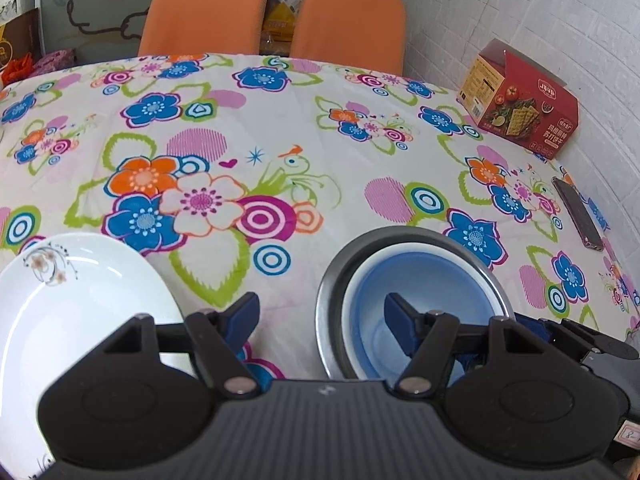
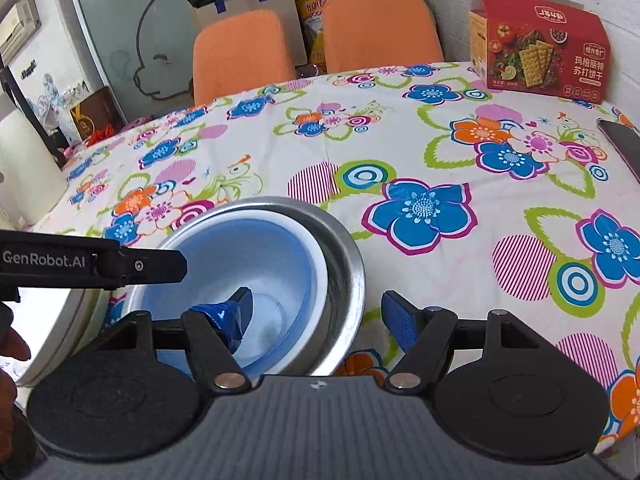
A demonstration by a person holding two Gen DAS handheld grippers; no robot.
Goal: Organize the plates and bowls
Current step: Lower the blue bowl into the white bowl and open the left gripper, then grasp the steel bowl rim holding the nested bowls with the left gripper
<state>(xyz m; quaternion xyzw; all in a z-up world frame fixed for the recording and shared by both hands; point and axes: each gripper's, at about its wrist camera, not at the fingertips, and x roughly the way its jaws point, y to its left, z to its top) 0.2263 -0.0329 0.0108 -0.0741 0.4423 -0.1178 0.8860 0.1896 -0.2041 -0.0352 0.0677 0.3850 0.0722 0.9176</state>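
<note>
A blue bowl with a white rim (image 1: 416, 300) sits nested inside a steel bowl (image 1: 332, 280) on the floral tablecloth. To its left lies a white plate with a small flower print (image 1: 60, 312). My left gripper (image 1: 322, 312) is open. It straddles the steel bowl's left rim, one finger over the blue bowl and the other outside. My right gripper (image 2: 318, 316) is open too. It straddles the right rim of the steel bowl (image 2: 348, 264), its left finger inside the blue bowl (image 2: 240, 264). The white plate (image 2: 48, 336) shows at the left edge.
A red cracker box (image 1: 524, 108) stands at the table's far right by the white wall, and a dark phone (image 1: 578, 212) lies nearer. Two orange chairs (image 1: 280, 12) stand behind the table. A hand (image 2: 12, 348) shows at the lower left of the right wrist view.
</note>
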